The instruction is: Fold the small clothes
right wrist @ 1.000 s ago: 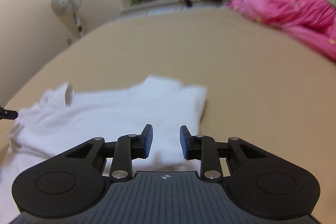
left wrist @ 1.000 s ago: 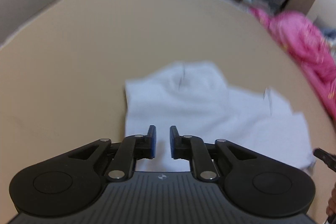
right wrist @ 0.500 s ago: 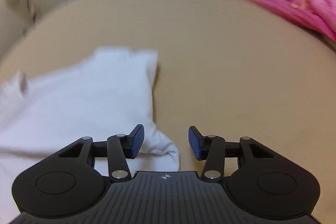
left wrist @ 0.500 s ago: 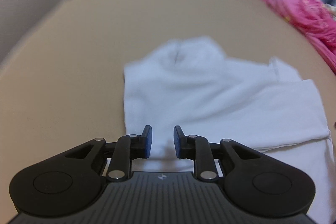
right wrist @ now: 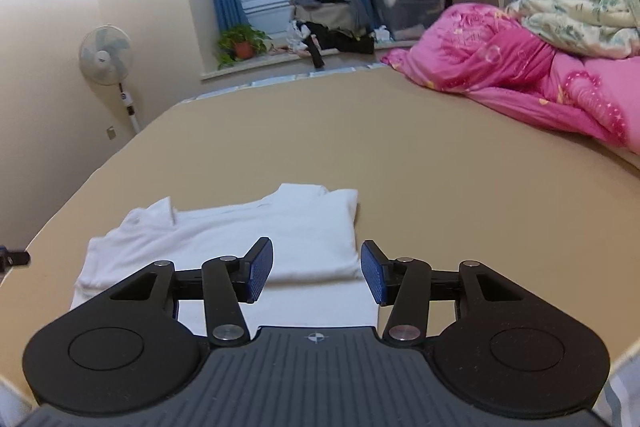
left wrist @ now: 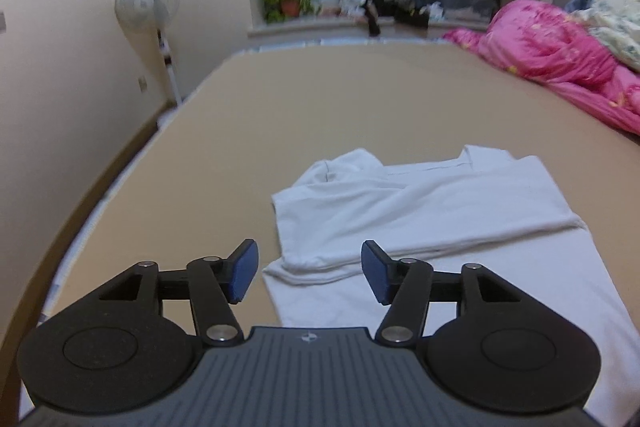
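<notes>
Hovering with jaws apart and empty, the left hand-held gripper and right hand-held gripper should pinch the white shirt's near corners evenly before folding.

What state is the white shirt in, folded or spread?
Partly folded. The white shirt has its upper half doubled over the lower layer, a fold edge crossing it; both grippers open, empty.
</notes>
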